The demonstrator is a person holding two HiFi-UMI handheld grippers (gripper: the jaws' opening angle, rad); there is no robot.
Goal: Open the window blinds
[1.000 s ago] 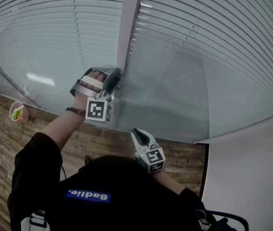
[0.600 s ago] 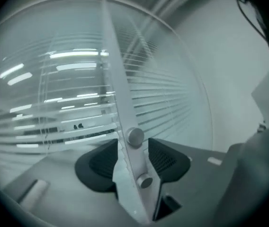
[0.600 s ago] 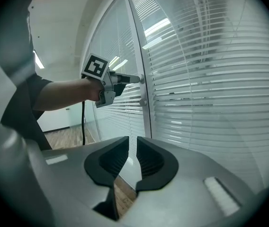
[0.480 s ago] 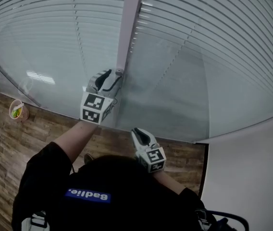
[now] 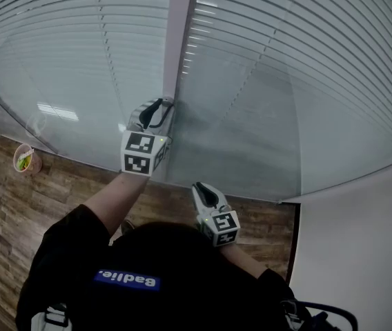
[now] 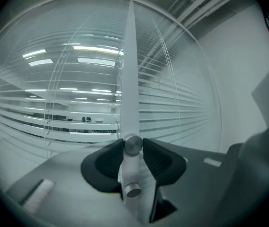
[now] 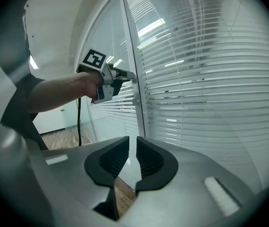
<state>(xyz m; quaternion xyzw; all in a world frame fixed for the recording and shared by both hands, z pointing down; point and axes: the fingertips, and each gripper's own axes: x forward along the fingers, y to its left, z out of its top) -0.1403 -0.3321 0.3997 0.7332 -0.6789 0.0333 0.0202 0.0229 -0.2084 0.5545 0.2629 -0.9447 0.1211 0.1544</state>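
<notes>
Gripping what, up at twelve o'clock?

The left gripper (image 5: 159, 106) has just been closing its jaws on the round metal knob (image 6: 133, 144) on the frame post (image 5: 179, 40). It points straight at it, so I judge a roll of the wrist would turn the knob and tilt the blinds (image 5: 286, 61) behind the glass.

And the right gripper (image 5: 203, 192)?

Low, at six o'clock, well apart from the knob. Its jaws are all but together on nothing, so it looks spare.
</notes>
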